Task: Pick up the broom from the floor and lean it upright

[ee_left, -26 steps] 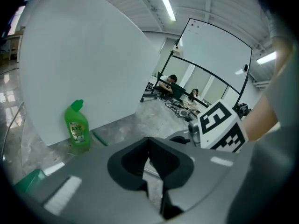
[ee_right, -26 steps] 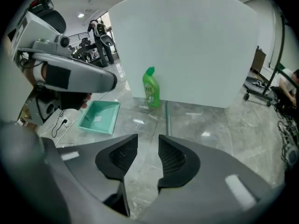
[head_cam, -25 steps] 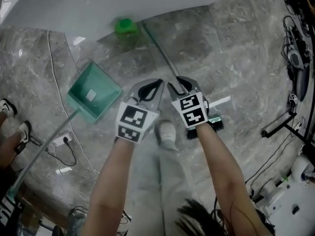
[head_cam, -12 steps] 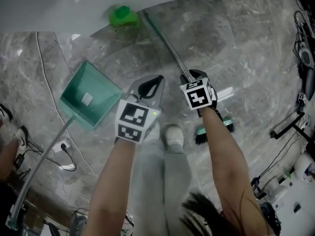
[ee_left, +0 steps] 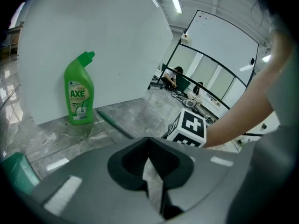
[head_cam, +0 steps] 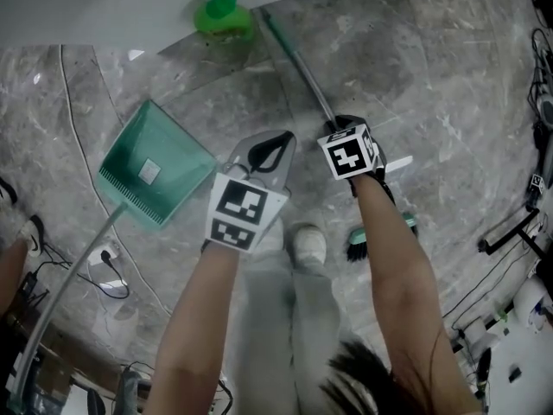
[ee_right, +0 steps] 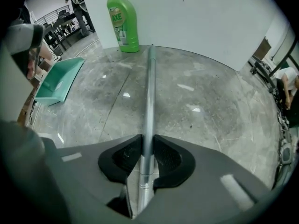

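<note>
The right gripper points down, and its jaws have just been closing onto the metal handle of the broom, a pad pressing each side. The broom lies flat on the grey stone floor, its handle tip near a green bottle by the white wall. The left gripper hovers alongside, jaws together and empty. A green dustpan lies further left.

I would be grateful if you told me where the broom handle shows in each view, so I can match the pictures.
Head view: the handle slants from top centre down and to the right.
Left gripper view: only the handle's green end shows, on the floor left of centre.
Right gripper view: the handle runs straight up the middle from the bottom.
Shared landmark: the green bottle, by the handle's far end in all three.
</note>
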Tool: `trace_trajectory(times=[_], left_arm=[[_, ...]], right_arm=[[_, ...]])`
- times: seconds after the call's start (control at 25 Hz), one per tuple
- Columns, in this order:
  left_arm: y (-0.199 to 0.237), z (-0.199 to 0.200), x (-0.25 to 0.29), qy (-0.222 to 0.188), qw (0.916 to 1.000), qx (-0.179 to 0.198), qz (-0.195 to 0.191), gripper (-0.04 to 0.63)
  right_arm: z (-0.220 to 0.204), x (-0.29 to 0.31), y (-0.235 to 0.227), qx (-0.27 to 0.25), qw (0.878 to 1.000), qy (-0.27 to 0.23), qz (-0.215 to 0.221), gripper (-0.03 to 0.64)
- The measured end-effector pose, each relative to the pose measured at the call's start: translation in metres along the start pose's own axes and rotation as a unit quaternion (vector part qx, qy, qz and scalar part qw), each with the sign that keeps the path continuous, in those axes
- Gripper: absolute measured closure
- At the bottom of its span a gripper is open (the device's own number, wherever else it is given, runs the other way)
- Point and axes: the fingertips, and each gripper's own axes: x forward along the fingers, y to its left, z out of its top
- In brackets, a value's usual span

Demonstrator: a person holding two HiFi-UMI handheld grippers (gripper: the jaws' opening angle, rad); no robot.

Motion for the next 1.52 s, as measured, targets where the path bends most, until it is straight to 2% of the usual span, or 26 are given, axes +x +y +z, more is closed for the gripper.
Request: trace_trajectory(times=[0.4, 0.56, 0.76, 1.2, 1.52], left_arm=[[-0.007, 0.011, 0.002, -0.009, 0.9999, -0.004, 0.002, 0.597], [-0.017, 0.019, -0.008, -0.015, 0.9998, -0.009, 0.005, 0.597], [-0.038, 0.041, -0.018, -0.025, 0.9997, 0.002, 0.001, 0.597], [-0.061, 0.102, -0.058, -0.068, 0.9974, 0.024, 0.007, 0.597], [-0.063, 0.137, -0.097, -0.112, 0.9929, 0.022, 0.033, 0.597]], right_arm=[[0.006, -0.016, 0.0, 0.006, 1.0, -0.024, 0.005, 0.535], [0.009, -0.038, 0.005, 0.004, 0.999, -0.052, 0.007, 0.535], [0.009, -0.078, 0.007, 0.001, 0.996, -0.093, 0.0, 0.537], [0.026, -0.165, 0.007, -0.003, 0.982, -0.188, -0.023, 0.541], [0.072, -0.213, 0.022, -0.02, 0.97, -0.242, -0.021, 0.543]])
